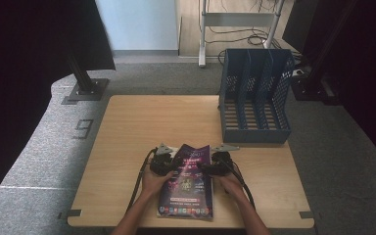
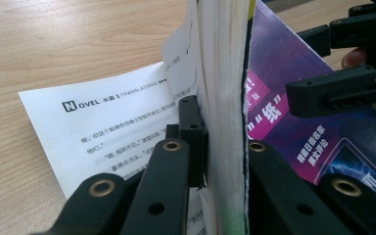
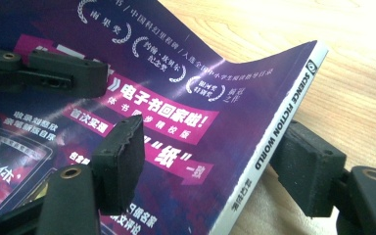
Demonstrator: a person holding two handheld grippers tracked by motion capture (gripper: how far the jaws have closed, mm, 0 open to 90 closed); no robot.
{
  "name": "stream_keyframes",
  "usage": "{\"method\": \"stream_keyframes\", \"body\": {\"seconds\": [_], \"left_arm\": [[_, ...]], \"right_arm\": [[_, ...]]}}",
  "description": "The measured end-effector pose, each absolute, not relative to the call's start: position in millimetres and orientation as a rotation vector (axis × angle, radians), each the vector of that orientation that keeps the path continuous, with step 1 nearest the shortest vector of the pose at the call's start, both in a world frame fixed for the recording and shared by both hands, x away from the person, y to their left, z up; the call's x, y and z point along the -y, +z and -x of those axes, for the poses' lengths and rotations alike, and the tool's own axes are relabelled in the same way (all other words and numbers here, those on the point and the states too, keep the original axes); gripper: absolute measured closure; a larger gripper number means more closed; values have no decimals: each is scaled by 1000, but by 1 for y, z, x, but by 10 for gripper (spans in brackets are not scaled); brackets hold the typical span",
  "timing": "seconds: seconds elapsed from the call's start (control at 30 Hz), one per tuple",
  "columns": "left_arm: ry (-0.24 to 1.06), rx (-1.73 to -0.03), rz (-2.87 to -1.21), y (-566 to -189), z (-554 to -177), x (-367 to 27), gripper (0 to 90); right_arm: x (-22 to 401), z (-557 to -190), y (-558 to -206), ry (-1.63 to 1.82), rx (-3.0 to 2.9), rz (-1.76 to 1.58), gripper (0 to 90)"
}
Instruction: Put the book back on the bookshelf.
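mag: magazine (image 1: 187, 182) near-centre of table (image 1: 127, 147), long axis near-far | my left gripper (image 2: 225, 161) clamped on its page edge | my right gripper (image 3: 210, 161) straddles spine, jaws wide, not pressing | rack (image 1: 254, 98) far-right

magazine (image 1: 188, 181) cover text too small in high view, loose page (image 2: 107, 127) cut by left gripper view's bottom edge, forearms cropped at frame bottom
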State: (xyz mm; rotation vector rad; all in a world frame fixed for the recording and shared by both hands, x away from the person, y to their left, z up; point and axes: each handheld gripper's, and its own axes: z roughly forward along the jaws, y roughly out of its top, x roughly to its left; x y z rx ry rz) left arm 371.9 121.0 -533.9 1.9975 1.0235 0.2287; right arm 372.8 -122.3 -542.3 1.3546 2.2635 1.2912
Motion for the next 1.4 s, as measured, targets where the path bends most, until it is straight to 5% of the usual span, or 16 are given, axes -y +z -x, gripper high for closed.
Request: {"method": "stream_keyframes", "body": {"seconds": [0.43,1.0,1.4], "left_arm": [[207,-1024,-2010,-533,-375,-121,858],[216,-1031,-2018,-536,-376,-119,819],[254,-1096,-2042,-535,-375,-129,618]], "right_arm": [[118,-386,-549,1257,-2282,-1366,327],[125,-387,-548,1276,-2281,-1405,517],[128,-383,-542,1300,-2251,-1422,636]]}}
